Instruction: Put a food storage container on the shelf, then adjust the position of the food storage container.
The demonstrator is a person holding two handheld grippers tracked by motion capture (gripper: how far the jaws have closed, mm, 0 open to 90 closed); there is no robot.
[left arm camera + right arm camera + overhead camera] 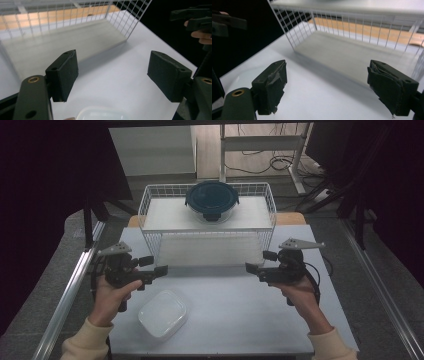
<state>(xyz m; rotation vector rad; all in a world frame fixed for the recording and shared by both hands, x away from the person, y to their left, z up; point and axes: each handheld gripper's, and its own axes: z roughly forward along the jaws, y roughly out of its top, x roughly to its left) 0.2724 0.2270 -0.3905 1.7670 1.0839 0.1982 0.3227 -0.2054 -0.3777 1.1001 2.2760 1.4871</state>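
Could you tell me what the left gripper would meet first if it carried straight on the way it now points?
Probably the bare table top: the left gripper tilts down toward it with open, empty jaws, the wire rack beyond. The depth is hard to judge.

You work at a white table [235, 320] on grey carpet [45, 285], with dark curtains [55, 165] either side; behind, a desk frame [262, 142] and loose cables [280, 162] on wooden floor [210, 155].
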